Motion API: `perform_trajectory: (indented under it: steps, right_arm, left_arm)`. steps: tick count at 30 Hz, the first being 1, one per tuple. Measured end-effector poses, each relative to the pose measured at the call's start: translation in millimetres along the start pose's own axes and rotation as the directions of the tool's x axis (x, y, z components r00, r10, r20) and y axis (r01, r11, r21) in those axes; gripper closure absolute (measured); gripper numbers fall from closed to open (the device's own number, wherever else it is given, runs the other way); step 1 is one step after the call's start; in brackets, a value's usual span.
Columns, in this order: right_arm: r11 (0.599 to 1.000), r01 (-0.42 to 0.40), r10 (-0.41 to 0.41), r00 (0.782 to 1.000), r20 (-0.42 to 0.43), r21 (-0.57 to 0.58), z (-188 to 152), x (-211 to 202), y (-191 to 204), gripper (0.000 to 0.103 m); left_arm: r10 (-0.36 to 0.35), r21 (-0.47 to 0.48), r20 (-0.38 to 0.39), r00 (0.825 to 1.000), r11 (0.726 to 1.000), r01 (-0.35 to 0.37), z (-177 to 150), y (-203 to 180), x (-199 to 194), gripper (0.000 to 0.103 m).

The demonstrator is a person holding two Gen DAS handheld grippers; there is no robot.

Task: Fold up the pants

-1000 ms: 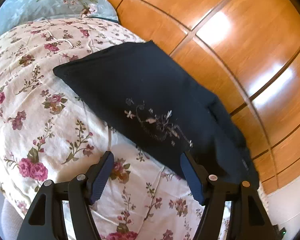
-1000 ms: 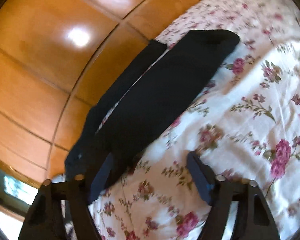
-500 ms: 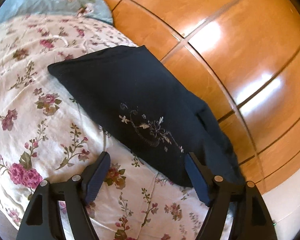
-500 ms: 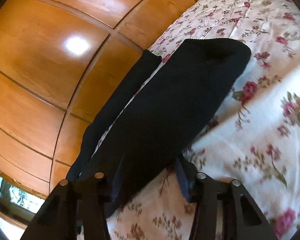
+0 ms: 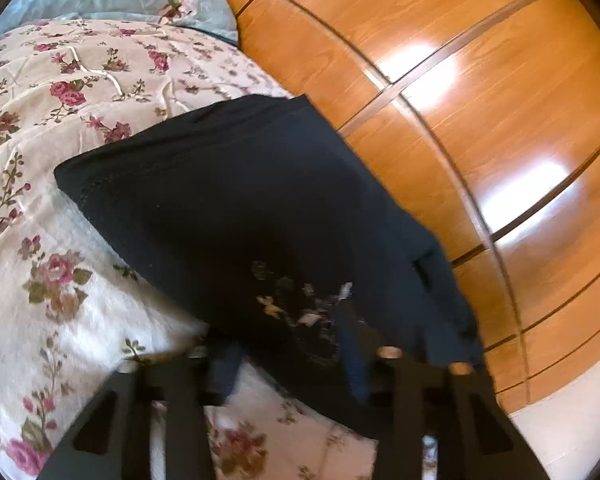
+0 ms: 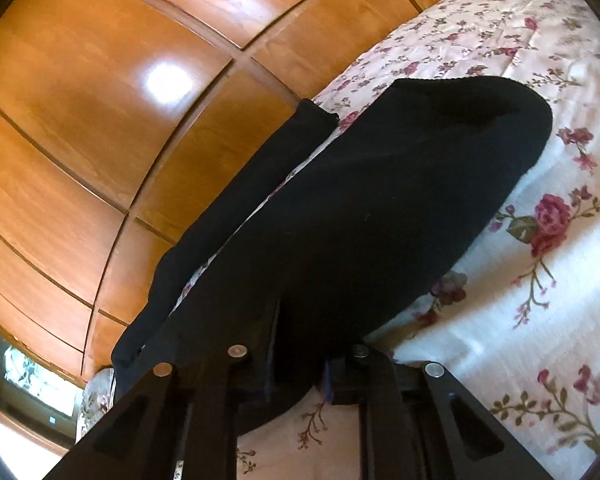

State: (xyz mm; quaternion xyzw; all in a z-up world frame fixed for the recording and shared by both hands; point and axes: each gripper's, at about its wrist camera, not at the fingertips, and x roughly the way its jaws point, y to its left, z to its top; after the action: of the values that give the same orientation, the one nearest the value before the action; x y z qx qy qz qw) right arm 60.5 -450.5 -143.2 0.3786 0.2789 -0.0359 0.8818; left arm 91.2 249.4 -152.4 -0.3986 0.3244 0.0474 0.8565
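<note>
Dark pants (image 5: 236, 208) lie on the floral bed cover (image 5: 60, 92), along the bed's edge beside the wooden wall panels (image 5: 479, 92). Long axis runs away from both cameras; in the right wrist view the rounded far end (image 6: 479, 120) points up-right, with a narrow strip of cloth (image 6: 228, 220) hanging at the panel side. Left gripper (image 5: 292, 364): jaws partly closed, straddling the near hem by the embroidered motif (image 5: 300, 312); blurred, grip cannot be told. Right gripper (image 6: 300, 364): jaws narrowed onto the near fabric edge, clamping it
</note>
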Motion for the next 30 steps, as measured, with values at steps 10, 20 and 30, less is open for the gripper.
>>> perform_trajectory:
  steps: [10,20,30]
  right_arm:
    - [0.998,0.061,-0.061,0.998,0.028,-0.026,-1.9,-7.4,9.3,0.093]
    - [0.993,0.080,-0.072,0.992,0.101,-0.084,1.1,-53.9,24.2,0.094]
    - [0.992,0.092,-0.084,0.992,0.094,-0.081,-22.2,-100.0,7.2,0.094]
  left_arm:
    - [-0.040,-0.006,0.016,0.999,0.999,0.041,2.9,6.4,-15.6,0.097]
    - [-0.103,0.056,0.072,0.992,0.994,0.099,3.3,-0.8,-76.0,0.097]
    - [-0.023,0.081,0.038,0.999,0.997,0.020,-39.0,23.1,-117.0,0.097]
